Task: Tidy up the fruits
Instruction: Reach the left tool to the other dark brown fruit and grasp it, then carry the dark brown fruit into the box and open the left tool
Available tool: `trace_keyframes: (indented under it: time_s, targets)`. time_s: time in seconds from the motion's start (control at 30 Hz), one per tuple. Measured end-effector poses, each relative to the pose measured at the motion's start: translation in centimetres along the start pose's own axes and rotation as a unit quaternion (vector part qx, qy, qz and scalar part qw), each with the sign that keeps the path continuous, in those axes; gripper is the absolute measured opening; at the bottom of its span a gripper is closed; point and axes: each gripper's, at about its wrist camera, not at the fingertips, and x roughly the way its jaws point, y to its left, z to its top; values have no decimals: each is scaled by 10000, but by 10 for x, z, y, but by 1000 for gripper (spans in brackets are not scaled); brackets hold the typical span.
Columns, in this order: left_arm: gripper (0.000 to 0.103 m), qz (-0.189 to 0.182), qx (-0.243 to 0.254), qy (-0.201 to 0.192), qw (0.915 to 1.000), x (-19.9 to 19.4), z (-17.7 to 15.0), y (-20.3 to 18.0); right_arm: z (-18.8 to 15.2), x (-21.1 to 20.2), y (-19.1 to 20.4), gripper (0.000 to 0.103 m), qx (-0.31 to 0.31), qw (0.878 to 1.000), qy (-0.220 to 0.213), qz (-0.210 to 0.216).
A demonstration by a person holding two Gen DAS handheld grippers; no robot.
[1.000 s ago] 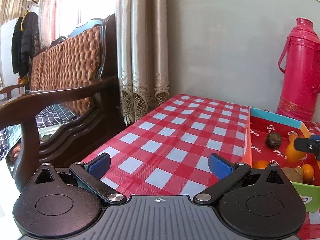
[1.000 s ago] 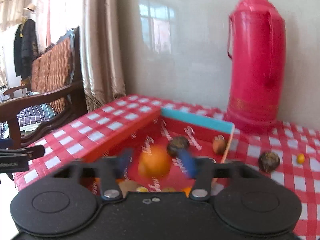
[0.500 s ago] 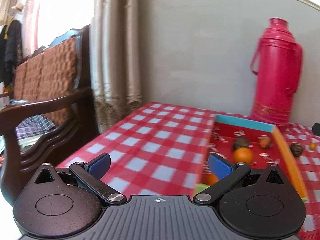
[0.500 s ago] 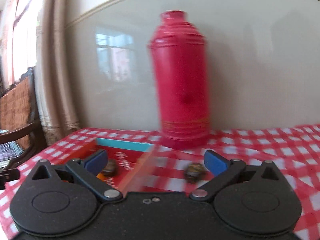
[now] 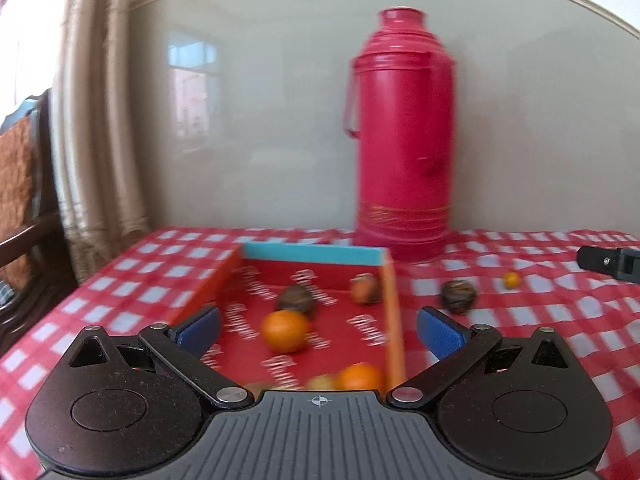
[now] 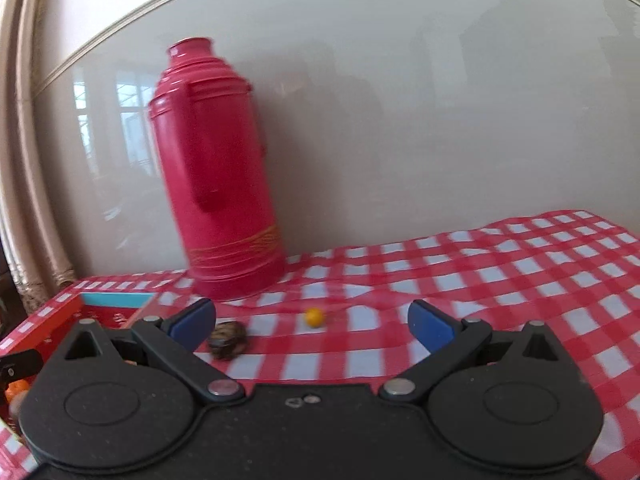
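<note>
A red cardboard tray point(image 5: 390, 304) with a blue far wall lies on the checked table. Inside it are an orange point(image 5: 285, 330), a second orange point(image 5: 358, 376), a dark round fruit point(image 5: 297, 298) and a brownish fruit point(image 5: 365, 289). My left gripper point(image 5: 318, 330) hangs open above the tray's near half, nothing between its pads. Outside the tray lie a dark wrinkled fruit point(image 6: 227, 339) point(image 5: 458, 296) and a tiny yellow-orange fruit point(image 6: 313, 317) point(image 5: 511, 279). My right gripper point(image 6: 311, 322) stands open and empty, facing these two; the dark fruit sits by its left pad.
A tall red thermos point(image 5: 402, 136) point(image 6: 218, 172) stands against the wall behind the tray. The red-and-white checked tablecloth point(image 6: 500, 272) stretches to the right. A curtain point(image 5: 92, 120) and a wooden chair point(image 5: 20, 200) are at the left, past the table edge.
Both grippers swung to the right. The left view went from the chair and bare cloth to the tray. The right gripper opened, left its orange in the tray, and now faces the loose fruits.
</note>
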Motion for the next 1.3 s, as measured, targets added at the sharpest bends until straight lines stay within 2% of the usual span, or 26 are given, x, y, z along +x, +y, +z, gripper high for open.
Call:
trace_keyframes:
  time_s: [0.23, 0.53, 0.63, 0.83, 0.87, 0.9, 1.03, 1.1, 1.13, 1.2, 1.3]
  targets:
    - [103, -472, 86, -7, 9988, 17, 11, -56, -2, -7, -48, 97, 245, 9991, 7, -359]
    - [102, -768, 311, 209, 9963, 57, 12, -117, -1, -7, -87, 97, 462, 9969, 10, -637]
    - [102, -686, 416, 267, 9964, 75, 13, -133, -1, -3, -96, 97, 448, 9963, 31, -730]
    - [102, -570, 256, 626, 9961, 114, 13, -145, 7, 28, -114, 97, 557, 9939, 265, -915]
    - [100, -542, 299, 658, 9959, 119, 14, -146, 9, 32, -118, 97, 625, 9933, 275, -936]
    - [92, -533, 349, 691, 9956, 123, 15, -148, 10, 37, -121, 97, 668, 9927, 300, -957]
    - [85, -490, 384, 860, 9943, 142, 15, -150, 14, 53, -132, 97, 774, 9902, 457, -1069]
    - [77, -446, 449, 958, 9934, 150, 12, -152, 14, 57, -135, 97, 839, 9895, 506, -1061]
    - [71, -430, 472, 1006, 9929, 154, 11, -154, 15, 58, -135, 97, 845, 9895, 516, -1051]
    - [44, -479, 457, 1058, 9922, 159, 10, -155, 16, 58, -132, 97, 809, 9901, 527, -1017]
    - [44, -491, 520, 1016, 9923, 156, 9, -158, 17, 56, -132, 97, 805, 9905, 527, -986]
